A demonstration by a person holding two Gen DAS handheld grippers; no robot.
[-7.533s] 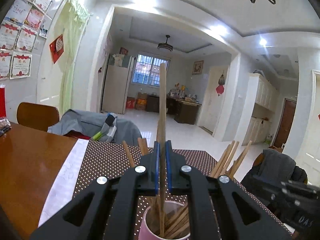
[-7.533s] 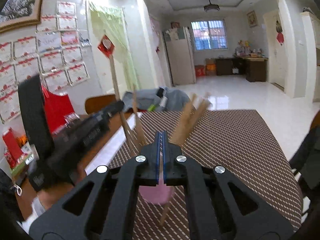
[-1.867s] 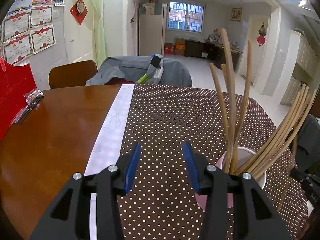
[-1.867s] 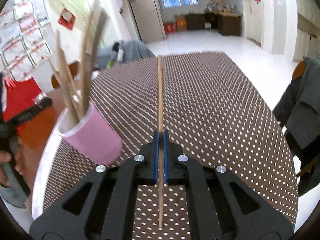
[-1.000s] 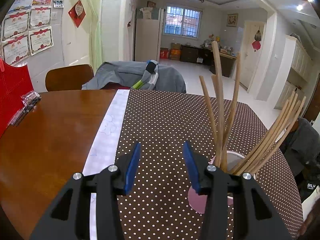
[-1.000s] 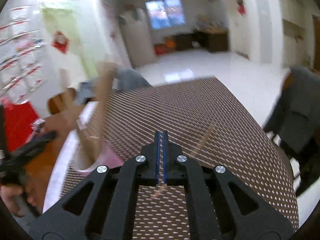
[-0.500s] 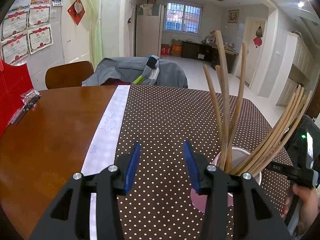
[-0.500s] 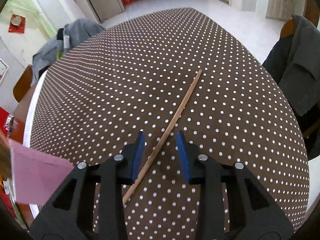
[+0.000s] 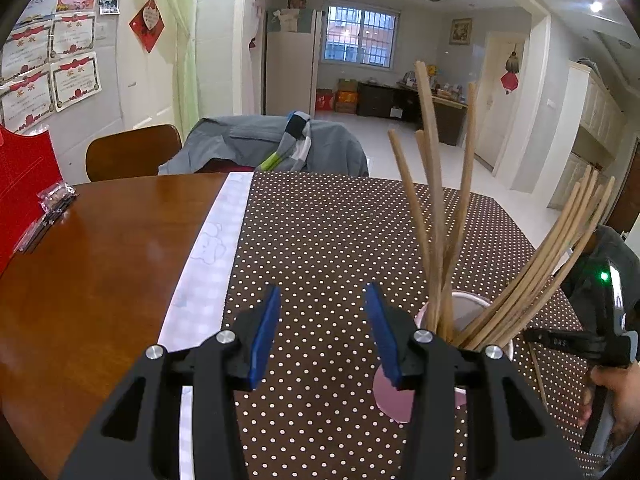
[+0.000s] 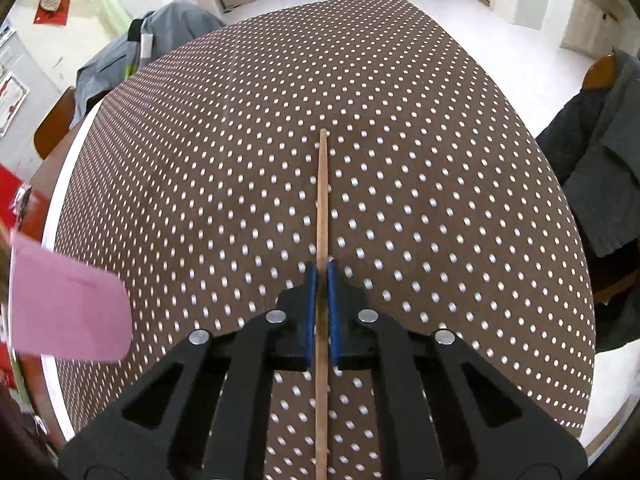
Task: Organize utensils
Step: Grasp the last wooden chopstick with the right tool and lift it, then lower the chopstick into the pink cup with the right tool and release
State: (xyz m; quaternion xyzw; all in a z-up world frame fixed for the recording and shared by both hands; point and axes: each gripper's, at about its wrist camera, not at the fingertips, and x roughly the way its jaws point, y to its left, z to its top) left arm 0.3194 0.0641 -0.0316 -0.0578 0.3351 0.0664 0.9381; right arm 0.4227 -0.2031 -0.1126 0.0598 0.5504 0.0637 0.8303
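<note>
Brown cloth with white polka dots [image 10: 400, 128] covers most of the round bench, and a pale checked strip [image 9: 208, 280] edges it where bare polished wood [image 9: 92, 264] begins. Nearest in the right wrist view, the right gripper [image 10: 321, 276] has its blue pads clamped on a single thin wooden chopstick [image 10: 322, 200], which runs straight ahead over the dotted cloth. A pink cup [image 10: 68, 300] sits blurred at the left edge of that view. In the left wrist view, the left gripper [image 9: 320, 312] holds its blue pads wide apart with nothing between them, just left of the pink cup [image 9: 464, 312], where a bundle of chopsticks [image 9: 440, 200] stands fanned out. Farther back, a grey jacket [image 9: 256, 148] drapes over a wooden chair [image 9: 128, 152]. Beyond lie a glossy white floor [image 9: 400, 140], a barred window [image 9: 360, 36] and certificates [image 9: 48, 64] on the left wall.
</note>
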